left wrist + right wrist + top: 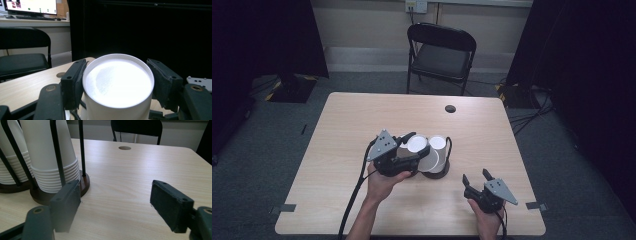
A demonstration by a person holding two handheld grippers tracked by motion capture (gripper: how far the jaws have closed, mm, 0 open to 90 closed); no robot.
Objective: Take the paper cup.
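Right, left gripper (412, 141): up over the middle of the table, jaws spread around a white cup (416, 144), which sits upside down with its flat bottom facing up.
Left gripper view: the cup bottom (117, 82) sits big and bright between the two black pads (73, 80), the left pad pressed to the cup wall, the right pad just beside it (whether it truly touches, I cannot tell).
Right gripper (475, 178): low at the near right of the table, held in the person's right hand (486, 220), jaws wide apart with nothing between them.
Right gripper view: bare wood between the two pads, and off to the left a stack of white cups (48, 152) nested inside a black wire holder (57, 150) on a dark round base (83, 185); a second stack (11, 157) stands behind it at the frame edge.
High view adds: the two stacks side by side, the second cup top (438, 142) just right of the held cup, and the left hand (382, 181) under the gripper, its cable (354, 195) trailing toward the near edge.
Surface: a light wood-grain table (342, 135) with a round cable hole (450, 108) near the far edge.
Room: a black folding chair (441, 55) beyond the table, grey carpet, dark curtains on both sides, a wall outlet (416, 6) above the chair.
Left gripper view extra: a lit monitor (30, 6) on a desk at the upper left.
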